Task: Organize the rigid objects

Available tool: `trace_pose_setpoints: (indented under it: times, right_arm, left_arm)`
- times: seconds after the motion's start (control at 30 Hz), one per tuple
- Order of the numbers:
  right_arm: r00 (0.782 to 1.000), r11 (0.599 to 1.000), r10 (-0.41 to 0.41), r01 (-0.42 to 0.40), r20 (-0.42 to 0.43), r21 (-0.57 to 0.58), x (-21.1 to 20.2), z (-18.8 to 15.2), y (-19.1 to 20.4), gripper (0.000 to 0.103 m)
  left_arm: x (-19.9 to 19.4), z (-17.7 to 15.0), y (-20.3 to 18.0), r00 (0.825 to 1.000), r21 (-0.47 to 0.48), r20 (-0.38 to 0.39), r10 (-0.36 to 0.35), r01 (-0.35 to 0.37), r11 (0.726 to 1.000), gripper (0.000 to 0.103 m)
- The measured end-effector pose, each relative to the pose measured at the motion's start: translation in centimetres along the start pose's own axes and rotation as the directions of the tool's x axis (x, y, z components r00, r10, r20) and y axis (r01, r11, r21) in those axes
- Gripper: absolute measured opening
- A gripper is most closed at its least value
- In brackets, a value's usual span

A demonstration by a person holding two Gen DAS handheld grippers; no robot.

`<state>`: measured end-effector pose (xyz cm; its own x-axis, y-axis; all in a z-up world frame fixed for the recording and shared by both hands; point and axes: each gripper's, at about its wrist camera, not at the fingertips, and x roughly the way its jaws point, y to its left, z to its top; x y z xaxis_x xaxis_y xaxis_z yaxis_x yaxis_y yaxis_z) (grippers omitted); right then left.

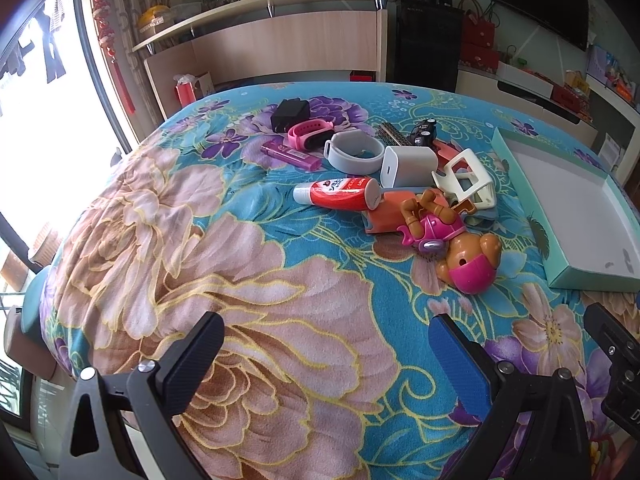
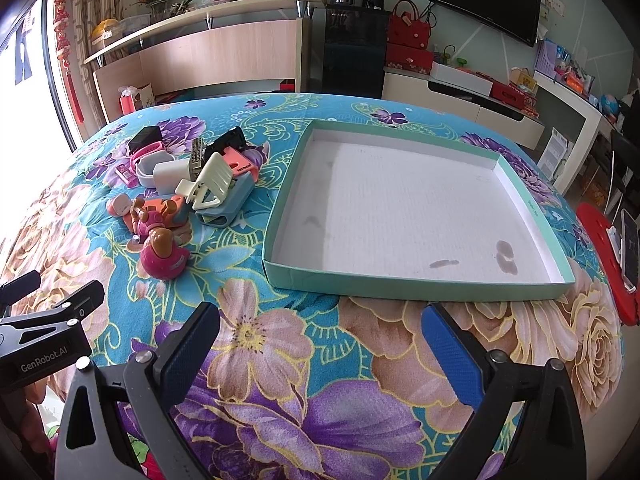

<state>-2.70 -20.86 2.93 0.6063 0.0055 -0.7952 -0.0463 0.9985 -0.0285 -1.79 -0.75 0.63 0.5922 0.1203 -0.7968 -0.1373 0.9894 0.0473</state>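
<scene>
1. The left gripper (image 1: 326, 344) is held low over the floral blue, pink and purple bedcover (image 1: 240, 264), its two dark blue-padded fingers spread wide with nothing between them.
2. The right gripper (image 2: 320, 336) is likewise held above the bedcover (image 2: 280, 352), fingers wide apart and empty, just short of the near wall of the shallow mint-green cardboard box lid with a white inside (image 2: 416, 282).
3. Nothing is seen inside the box lid apart from a few dark smudges on its white floor; in the left wrist view it (image 1: 592, 276) lies to the right of the clutter.
4. The loose items are gathered in a pile left of the lid. Nearest the grippers lies a brown plastic puppy figure in a pink helmet and vest (image 1: 460, 240), on its side.
5. Behind it lie a red-and-white squeeze tube with a white cap (image 1: 340, 192), a white square charger block (image 1: 406, 166) and a cream plastic hair claw clip (image 1: 466, 176), which rests on top of orange and blue-grey pieces that cannot be identified with certainty.
6. Further back are a grey silicone watch band (image 1: 354, 152), a pink smartwatch (image 1: 310, 134), a purple lighter (image 1: 290, 154) and a black rectangular adapter (image 1: 290, 114).
7. A small metal harmonica-like bar (image 1: 394, 134) and a black object (image 1: 424, 130) sit at the rear of the pile.
</scene>
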Motion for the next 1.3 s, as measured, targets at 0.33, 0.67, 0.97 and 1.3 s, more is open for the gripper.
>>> trace_pose_setpoints:
  times: [0.33,0.67,0.97,1.3]
  right_arm:
    - [1.0,1.0,0.001,-0.001,-0.007,-0.001,0.2,0.0,0.1,0.101]
    - [0.999,1.0,-0.001,0.002,0.032,-0.012,-0.7,0.2,0.3,0.101]
    - [0.984,0.981,0.17,-0.163,0.058,-0.107,-2.2,2.8,3.5,0.101]
    - [0.96,0.935,0.274,-0.281,-0.06,-0.218,1.5,4.3,8.6,0.101]
  left_arm:
    - [0.3,0.0,0.0,1.0,-0.002,-0.011,-0.005,0.005,1.0,0.103]
    - [-0.4,0.6,0.7,0.999,-0.025,0.003,-0.043,0.043,0.999,0.103]
    - [-0.1,3.8,3.6,0.998,-0.068,-0.021,-0.061,0.059,0.996,0.103]
    - [2.6,7.2,5.1,0.989,-0.105,-0.032,-0.145,0.141,0.984,0.103]
